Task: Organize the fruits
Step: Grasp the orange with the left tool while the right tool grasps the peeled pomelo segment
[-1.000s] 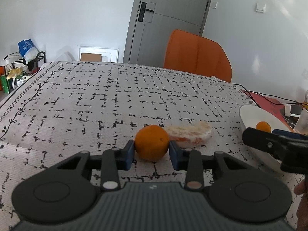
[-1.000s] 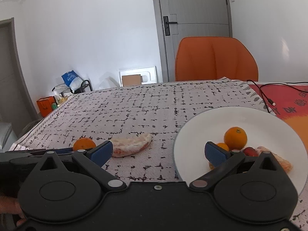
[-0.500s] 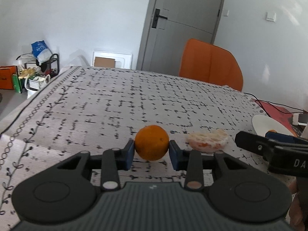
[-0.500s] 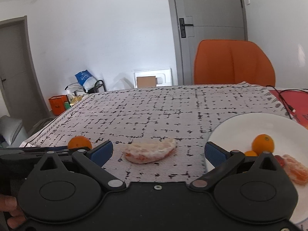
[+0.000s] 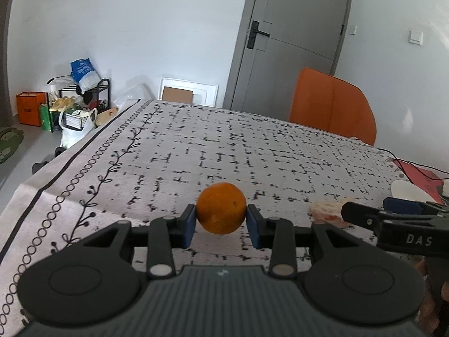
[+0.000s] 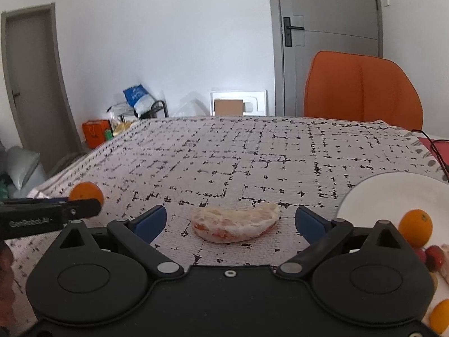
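Two claws: left claw (image 5: 221,222), right claw (image 6: 229,221). Whole oranges: one orange (image 5: 220,208) at near left, one orange on the plate (image 6: 415,228), plus an orange-coloured piece at the frame's bottom right, possibly a third. One peeled citrus piece (image 6: 235,224) on the worktop (image 6: 252,154). One white plate (image 6: 387,193) at right. Small red fruits on it, maybe two, partly hidden. One orange chair (image 6: 362,90) at far side. One grey door (image 5: 291,45).

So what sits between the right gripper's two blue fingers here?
In the right wrist view, the peeled citrus piece lies on the tablecloth between the closing fingers of the right gripper, untouched by either.
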`<control>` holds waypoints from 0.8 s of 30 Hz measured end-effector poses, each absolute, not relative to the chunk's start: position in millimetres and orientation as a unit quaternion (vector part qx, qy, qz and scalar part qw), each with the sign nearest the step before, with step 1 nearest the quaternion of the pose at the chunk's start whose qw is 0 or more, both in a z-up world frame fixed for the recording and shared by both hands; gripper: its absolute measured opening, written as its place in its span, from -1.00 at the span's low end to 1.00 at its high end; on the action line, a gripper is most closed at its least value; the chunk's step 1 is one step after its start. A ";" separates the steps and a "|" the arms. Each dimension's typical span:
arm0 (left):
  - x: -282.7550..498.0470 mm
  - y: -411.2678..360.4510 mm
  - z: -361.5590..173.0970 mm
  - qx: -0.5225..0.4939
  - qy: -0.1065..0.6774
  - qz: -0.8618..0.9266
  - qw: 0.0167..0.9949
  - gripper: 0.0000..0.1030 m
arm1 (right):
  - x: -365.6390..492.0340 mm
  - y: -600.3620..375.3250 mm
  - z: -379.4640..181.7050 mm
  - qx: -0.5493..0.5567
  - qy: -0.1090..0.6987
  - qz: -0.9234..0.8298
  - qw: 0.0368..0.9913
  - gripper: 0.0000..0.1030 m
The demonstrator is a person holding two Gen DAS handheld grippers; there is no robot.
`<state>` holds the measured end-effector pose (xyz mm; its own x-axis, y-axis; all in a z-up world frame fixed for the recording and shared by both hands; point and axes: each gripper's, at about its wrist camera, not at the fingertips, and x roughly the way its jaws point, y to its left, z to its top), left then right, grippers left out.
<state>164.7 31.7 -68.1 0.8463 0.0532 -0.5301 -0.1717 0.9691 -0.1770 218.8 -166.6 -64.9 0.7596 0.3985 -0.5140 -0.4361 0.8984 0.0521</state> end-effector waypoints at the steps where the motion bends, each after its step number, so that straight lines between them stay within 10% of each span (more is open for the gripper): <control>1: 164.0 33.1 -68.6 -0.110 0.271 0.061 0.954 -0.29 | 220.5 -164.2 -66.2 -0.041 0.269 0.223 0.936 0.91; 16: 156.2 52.0 -73.1 -0.124 0.272 0.078 0.951 -0.29 | 240.2 -137.2 -81.6 -0.109 0.295 0.205 0.927 0.90; 24: 154.7 51.8 -72.6 -0.127 0.271 0.074 0.951 -0.29 | 243.5 -138.0 -84.7 -0.115 0.305 0.195 0.925 0.58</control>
<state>154.7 51.8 -72.6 0.8417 0.0726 -0.5351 -0.2101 0.9569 -0.2007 243.5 -138.0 -84.7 0.7376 0.2909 -0.6094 -0.4314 0.8973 -0.0938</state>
